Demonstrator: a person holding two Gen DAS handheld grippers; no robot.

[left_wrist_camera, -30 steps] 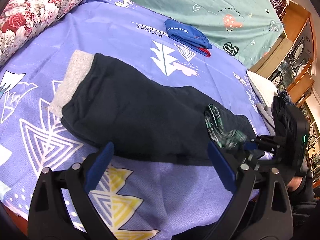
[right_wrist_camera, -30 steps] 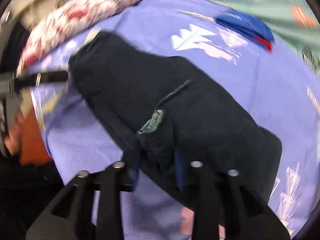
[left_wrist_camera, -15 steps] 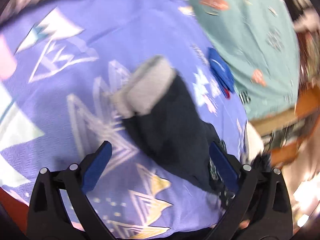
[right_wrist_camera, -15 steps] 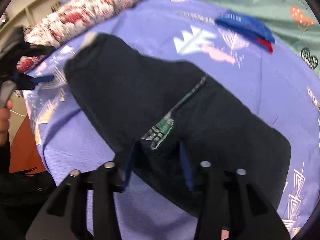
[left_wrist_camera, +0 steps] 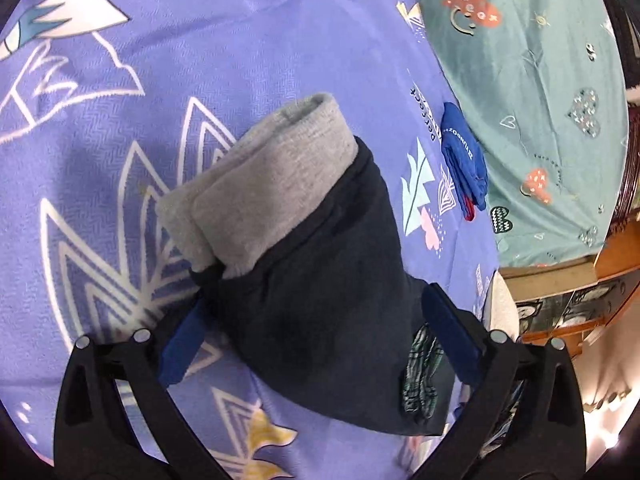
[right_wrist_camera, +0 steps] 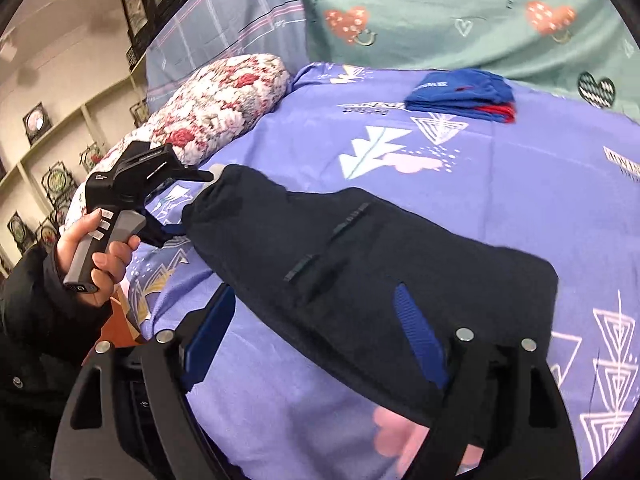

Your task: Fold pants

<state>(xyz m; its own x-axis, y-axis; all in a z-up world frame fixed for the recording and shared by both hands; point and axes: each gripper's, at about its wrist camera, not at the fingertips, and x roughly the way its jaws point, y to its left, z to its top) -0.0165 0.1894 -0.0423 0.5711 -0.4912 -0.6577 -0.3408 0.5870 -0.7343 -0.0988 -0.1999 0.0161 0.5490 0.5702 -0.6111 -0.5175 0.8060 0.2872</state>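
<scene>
The dark pants [right_wrist_camera: 360, 264] lie on the bed [right_wrist_camera: 500, 184]; left gripper [left_wrist_camera: 316, 344] and right gripper [right_wrist_camera: 316, 340] straddle them, fingers apart. Closing on one layer risks skewing the fold.

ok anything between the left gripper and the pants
Nothing visible. The left gripper is open and already straddles the dark pants near their grey cuff. The folded blue clothes lie well off to the side.
</scene>
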